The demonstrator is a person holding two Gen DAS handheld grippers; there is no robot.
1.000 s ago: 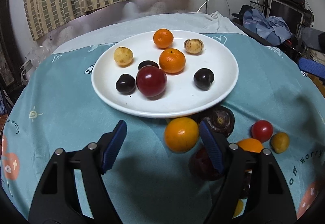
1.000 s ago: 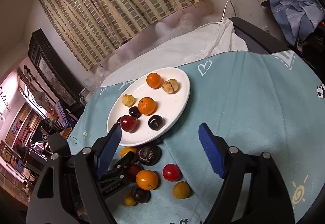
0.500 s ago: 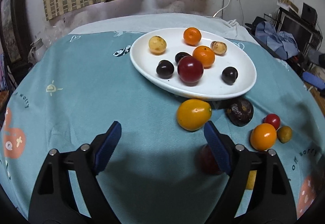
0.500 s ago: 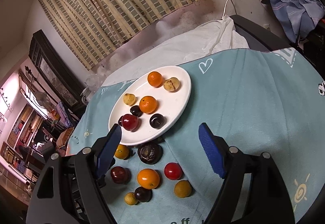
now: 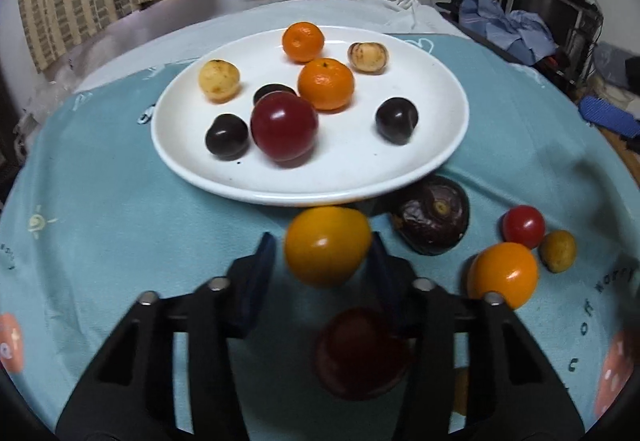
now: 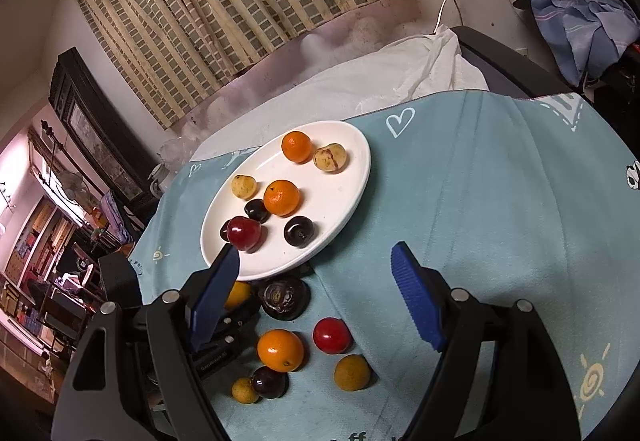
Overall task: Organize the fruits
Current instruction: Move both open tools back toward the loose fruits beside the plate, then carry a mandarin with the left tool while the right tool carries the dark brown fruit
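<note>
A white plate (image 5: 420,165) on the teal tablecloth holds two oranges, a red plum (image 5: 284,125), several dark plums and two pale yellow fruits. My left gripper (image 5: 322,253) is shut on a yellow-orange fruit (image 5: 327,244) just in front of the plate's near rim. A dark red plum (image 5: 360,353) lies below it, blurred. My right gripper (image 6: 316,289) is open and empty, held above the cloth right of the plate (image 6: 352,197). The yellow-orange fruit (image 6: 238,293) shows partly behind its left finger.
Loose fruits lie on the cloth right of my left gripper: a wrinkled dark purple fruit (image 5: 434,219), an orange (image 5: 504,275), a red tomato-like fruit (image 5: 523,227), a small yellow fruit (image 5: 558,251). Curtains and a white cloth lie beyond the table; clutter stands at right.
My left gripper has moved forward and closed its jaws around the yellow-orange fruit. The right gripper has stayed open and nearly still.
</note>
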